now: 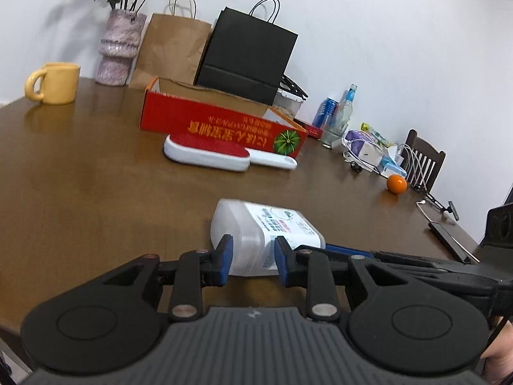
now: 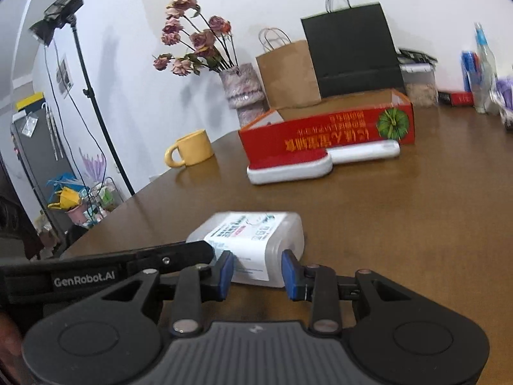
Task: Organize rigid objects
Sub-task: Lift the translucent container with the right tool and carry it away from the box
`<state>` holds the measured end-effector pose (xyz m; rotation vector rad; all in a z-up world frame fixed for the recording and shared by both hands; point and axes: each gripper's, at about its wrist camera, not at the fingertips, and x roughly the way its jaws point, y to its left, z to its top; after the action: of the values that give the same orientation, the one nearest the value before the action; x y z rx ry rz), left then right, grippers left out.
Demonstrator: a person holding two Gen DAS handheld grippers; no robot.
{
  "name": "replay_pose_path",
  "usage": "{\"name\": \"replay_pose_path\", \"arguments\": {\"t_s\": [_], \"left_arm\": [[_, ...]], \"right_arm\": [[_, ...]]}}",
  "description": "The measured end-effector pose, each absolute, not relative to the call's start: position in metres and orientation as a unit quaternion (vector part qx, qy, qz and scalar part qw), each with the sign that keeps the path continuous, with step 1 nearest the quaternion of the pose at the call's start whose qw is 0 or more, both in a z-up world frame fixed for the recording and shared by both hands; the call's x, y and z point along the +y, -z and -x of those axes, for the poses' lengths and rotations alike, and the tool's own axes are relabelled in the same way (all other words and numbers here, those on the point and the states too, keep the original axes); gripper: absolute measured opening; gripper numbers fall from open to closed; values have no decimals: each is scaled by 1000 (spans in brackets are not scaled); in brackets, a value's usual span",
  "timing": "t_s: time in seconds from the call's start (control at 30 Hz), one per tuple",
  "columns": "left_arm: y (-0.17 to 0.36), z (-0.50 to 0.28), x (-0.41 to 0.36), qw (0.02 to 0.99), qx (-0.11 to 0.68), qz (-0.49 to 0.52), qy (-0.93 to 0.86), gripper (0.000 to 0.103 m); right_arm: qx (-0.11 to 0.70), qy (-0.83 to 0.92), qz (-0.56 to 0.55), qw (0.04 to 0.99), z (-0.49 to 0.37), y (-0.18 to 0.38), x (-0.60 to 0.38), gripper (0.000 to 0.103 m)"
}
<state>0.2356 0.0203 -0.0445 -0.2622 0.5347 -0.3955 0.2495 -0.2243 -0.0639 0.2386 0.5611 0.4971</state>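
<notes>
Left tool (image 1: 251,261): blue pads spread apart, one on each side of the near end of a white bottle (image 1: 256,231) lying flat on the brown worktop (image 1: 96,192). Cannot tell whether the pads touch it; no firm clamp seen. Right tool (image 2: 256,271): likewise parted, pads flanking the same bottle (image 2: 253,240) from the other side, contact unclear. Bottle is translucent white, printed label up, slightly blurred in the right view.

Beyond the bottle, mid-worktop: a lint brush (image 1: 221,155), white body with red face, lying just in front of a long red box (image 1: 221,125), open at the top. Behind the box stand a brown bag (image 1: 170,51) and a black bag (image 1: 247,54), both against the wall. Vase (image 1: 118,48) of dried flowers to their left; yellow mug (image 1: 54,83) further left, well apart from the box. Nothing stands between the tools and the brush.

Left view only: an orange (image 1: 397,183) near the far right edge, cables and small clutter beside it, a chair back (image 1: 423,157), a dark phone (image 1: 449,239), and the right tool's arm entering from the right.

Right view only: a light stand (image 2: 83,73) off the worktop at left, a cabinet (image 2: 38,147) and floor clutter, plus the left tool's arm marked GenRobot.AI.
</notes>
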Motion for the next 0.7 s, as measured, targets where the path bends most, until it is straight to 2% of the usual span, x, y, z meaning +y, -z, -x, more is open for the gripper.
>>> {"name": "replay_pose_path", "arguments": {"t_s": [0.1,0.27,0.37,0.47,0.5,0.57,0.67,0.7], "left_arm": [[46,-234,25,931,268,140,205,28],[40,-234,26,930,264,140,215,39],[35,-242,27,928,269,147,211,40],[35,-255,28,924,278,153,213,39],[36,-259,29,922,282,156,215,37],[39,-264,30,921,279,161,217,31],[44,-268,35,918,275,179,224,27],[44,-269,37,916,275,188,223,27]], "right_arm": [[280,-244,-139,918,-246,67,-231,36],[272,-251,-163,915,-242,60,-234,41],[268,-243,-181,915,-247,58,-235,43],[284,-226,-193,912,-258,60,-234,40],[291,-223,-199,909,-262,62,-234,35],[295,-229,-219,901,-268,64,-237,34],[297,-229,-207,904,-271,63,-235,33],[298,-228,-205,904,-273,62,-235,28]]}}
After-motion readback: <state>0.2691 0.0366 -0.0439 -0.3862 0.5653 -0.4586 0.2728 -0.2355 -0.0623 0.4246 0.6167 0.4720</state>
